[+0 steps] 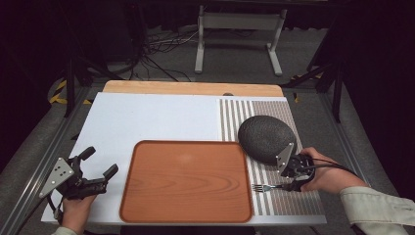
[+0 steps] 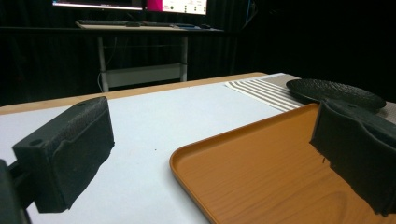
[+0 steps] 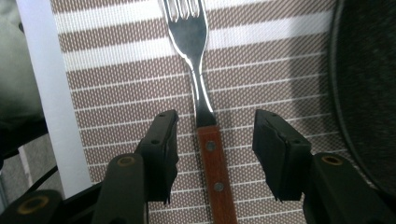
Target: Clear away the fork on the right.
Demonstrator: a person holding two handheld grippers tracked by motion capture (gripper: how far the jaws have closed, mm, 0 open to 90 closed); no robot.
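A fork (image 3: pixel 205 116) with a wooden handle and steel tines lies on the striped placemat (image 3: pixel 116 84). My right gripper (image 3: pixel 215 149) is open, one jaw on each side of the handle, not touching it. In the high view the fork (image 1: pixel 266 187) points left toward the orange-brown tray (image 1: pixel 186 181), with the right gripper (image 1: pixel 292 186) over its handle end. My left gripper (image 1: pixel 100 164) is open at the table's front left, just left of the tray, with nothing between its jaws. A dark round plate (image 1: pixel 266 138) rests on the placemat (image 1: pixel 288 200) beside the right gripper.
The tray (image 2: pixel 261 177) sits on a white sheet (image 1: pixel 147 117) covering most of the wooden table. A second desk's white legs (image 1: pixel 240 44) and cables stand on the floor beyond. Monitors (image 2: pixel 130 4) glow in the left gripper view.
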